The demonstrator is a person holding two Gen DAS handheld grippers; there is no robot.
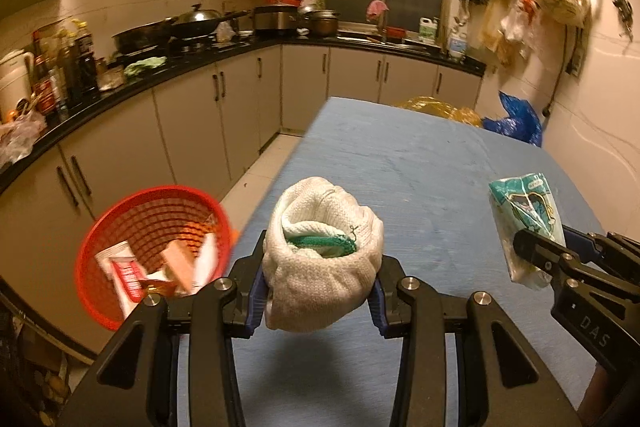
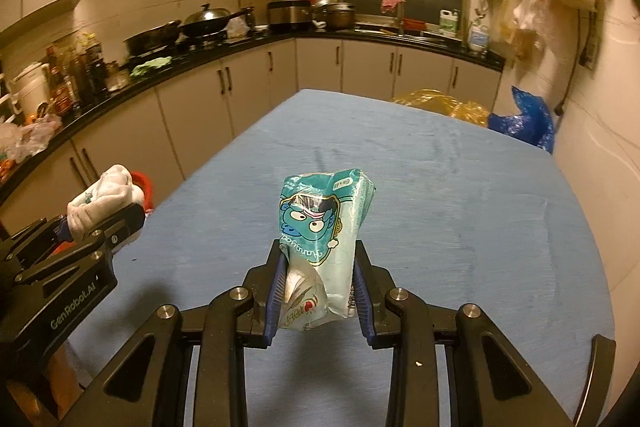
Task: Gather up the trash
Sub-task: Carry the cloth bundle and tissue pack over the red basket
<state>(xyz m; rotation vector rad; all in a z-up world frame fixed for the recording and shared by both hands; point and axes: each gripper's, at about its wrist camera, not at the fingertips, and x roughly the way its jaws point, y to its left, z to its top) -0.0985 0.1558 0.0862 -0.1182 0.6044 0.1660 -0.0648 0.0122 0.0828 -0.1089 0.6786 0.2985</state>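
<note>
Trash split across both tools. Left wrist view: left tool [image 1: 320,291] is pinching a balled white sock [image 1: 324,259] with a green band, holding it above the blue desk [image 1: 420,163] near its left edge. Red basket [image 1: 154,251] is sitting lower left, off the desk, with wrappers inside. Right tool [image 1: 528,259] is showing at the far right, clamping a teal packet [image 1: 524,219].

Right wrist view: right tool [image 2: 320,291] is squeezing the teal packet [image 2: 324,235] upright, clear of the desk [image 2: 440,187]. Left tool [image 2: 116,223] with the sock [image 2: 104,195] is showing at left, the basket [image 2: 142,183] partly hidden behind it.
</note>
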